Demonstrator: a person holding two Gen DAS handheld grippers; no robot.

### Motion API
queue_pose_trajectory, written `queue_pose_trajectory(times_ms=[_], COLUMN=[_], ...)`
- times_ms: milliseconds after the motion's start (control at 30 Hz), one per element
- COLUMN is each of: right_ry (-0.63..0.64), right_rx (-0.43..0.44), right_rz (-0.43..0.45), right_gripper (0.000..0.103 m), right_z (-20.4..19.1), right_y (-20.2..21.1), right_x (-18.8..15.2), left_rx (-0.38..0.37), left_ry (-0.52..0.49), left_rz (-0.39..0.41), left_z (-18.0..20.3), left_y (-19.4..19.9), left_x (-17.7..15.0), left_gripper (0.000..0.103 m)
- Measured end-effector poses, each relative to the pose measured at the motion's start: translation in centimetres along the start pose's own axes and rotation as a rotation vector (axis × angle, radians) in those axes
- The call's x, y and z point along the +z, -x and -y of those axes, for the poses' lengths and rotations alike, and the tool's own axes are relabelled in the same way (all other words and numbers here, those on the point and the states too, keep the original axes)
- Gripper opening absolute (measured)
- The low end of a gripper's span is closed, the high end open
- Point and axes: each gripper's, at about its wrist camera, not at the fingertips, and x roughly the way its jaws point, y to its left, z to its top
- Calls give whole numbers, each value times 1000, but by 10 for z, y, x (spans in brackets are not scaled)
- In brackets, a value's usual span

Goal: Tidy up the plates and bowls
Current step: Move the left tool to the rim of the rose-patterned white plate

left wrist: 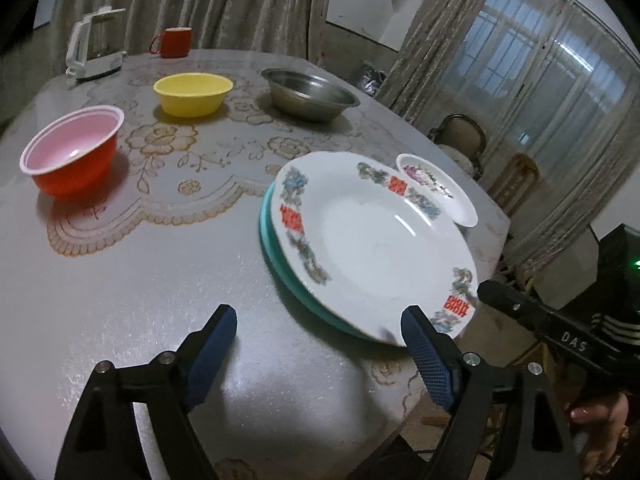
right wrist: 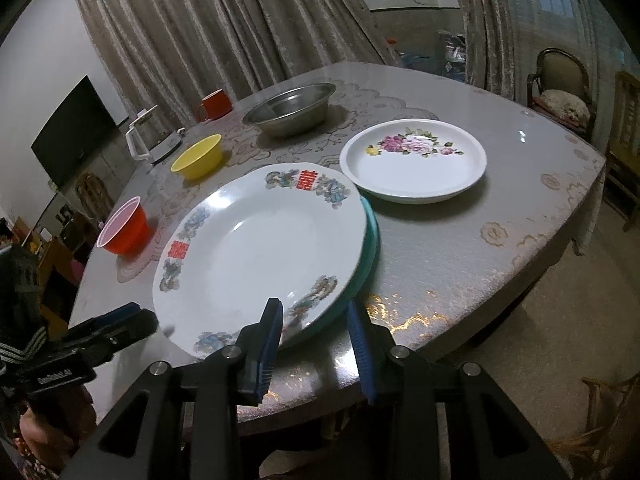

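white plate (right wrist: 260,248) atop teal plate (right wrist: 370,240), seemingly

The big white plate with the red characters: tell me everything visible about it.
The big white plate looks glazed ceramic, with a wide rim carrying red double-happiness characters between blue-grey floral motifs. It lies empty and face up on a teal plate, near the table's front edge. No gripper pads press on it.

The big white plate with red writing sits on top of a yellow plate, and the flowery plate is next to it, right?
Not quite. The big white plate sits on a teal plate, not a yellow one; the right wrist view shows its teal edge. The flowery plate is indeed beside it.
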Motion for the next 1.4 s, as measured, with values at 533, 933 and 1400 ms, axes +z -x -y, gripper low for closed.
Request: queue_pose_trajectory(times_ms=[533,933,1400], right_ry=[-126,-202,-305], right_rx=[-20,-39,7], right_rz=[49,115,148], right_gripper=[33,33,40], right_z=[55,110,144], right_y=[-1,-14,-35], right_x=[20,52,68], left_rx=[39,-8,-59], left_ry=[-141,-316,-253], left_rz=[44,-60,-282], left_z=[41,104,113], left_y=[-8,-82,-174], left_x=[72,148,180], left_gripper=[93,93,92])
